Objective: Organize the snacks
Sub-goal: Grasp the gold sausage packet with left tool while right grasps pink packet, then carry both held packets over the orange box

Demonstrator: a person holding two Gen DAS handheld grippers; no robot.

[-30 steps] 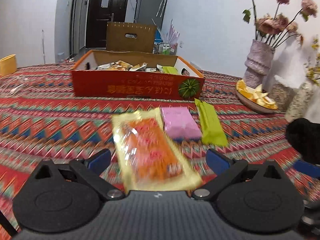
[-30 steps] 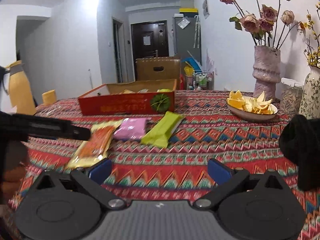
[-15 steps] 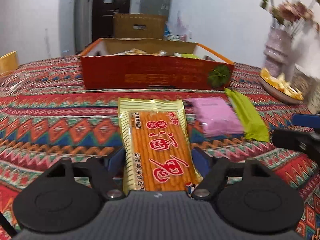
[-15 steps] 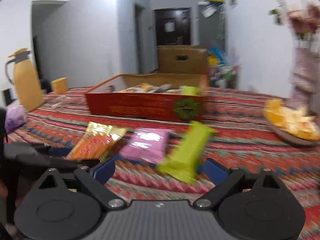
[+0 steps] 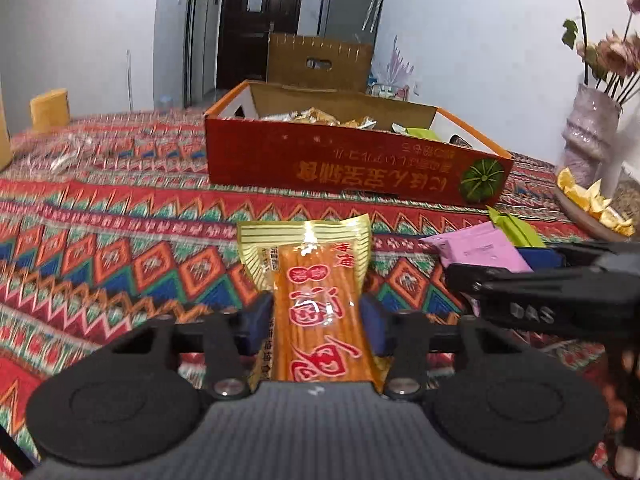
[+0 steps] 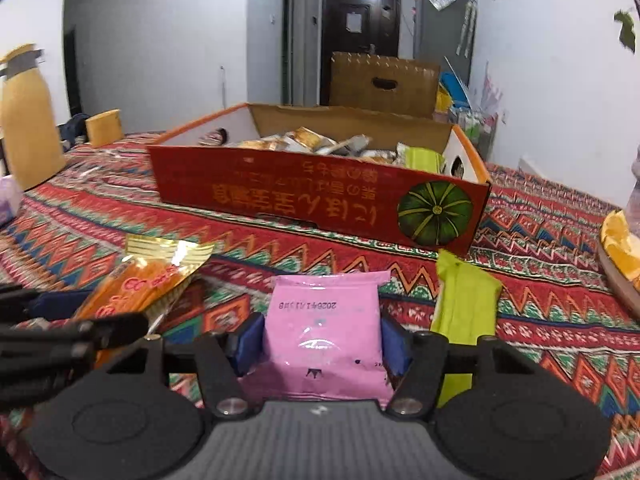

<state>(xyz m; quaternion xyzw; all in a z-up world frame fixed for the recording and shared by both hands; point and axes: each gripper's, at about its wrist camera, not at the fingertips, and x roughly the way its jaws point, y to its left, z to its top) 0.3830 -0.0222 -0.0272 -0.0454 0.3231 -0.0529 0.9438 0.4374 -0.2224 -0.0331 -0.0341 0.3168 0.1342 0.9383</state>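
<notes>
My left gripper [image 5: 318,326] is shut on the orange snack pack [image 5: 320,300], its blue pads pressing both sides; the pack's far end rises off the cloth. My right gripper [image 6: 322,340] is shut on the pink snack pack [image 6: 324,332]. A green snack pack [image 6: 464,304] lies on the cloth just right of the pink one. The red cardboard box [image 5: 340,168] with several snacks inside stands beyond, also in the right wrist view [image 6: 312,196]. The right gripper shows at the right of the left wrist view, over the pink pack [image 5: 480,248].
A patterned red tablecloth [image 5: 120,240] covers the table. A plate of orange slices [image 5: 592,204] and a vase of dried flowers [image 5: 588,136] stand at the right. A yellow thermos [image 6: 24,116] and yellow cup [image 6: 104,126] stand at the left. A brown cardboard box [image 6: 384,84] stands behind the red box.
Both grippers moved in over the packs and closed: the left on the orange pack, the right on the pink pack. The right gripper swung left from the green pack to the pink one.
</notes>
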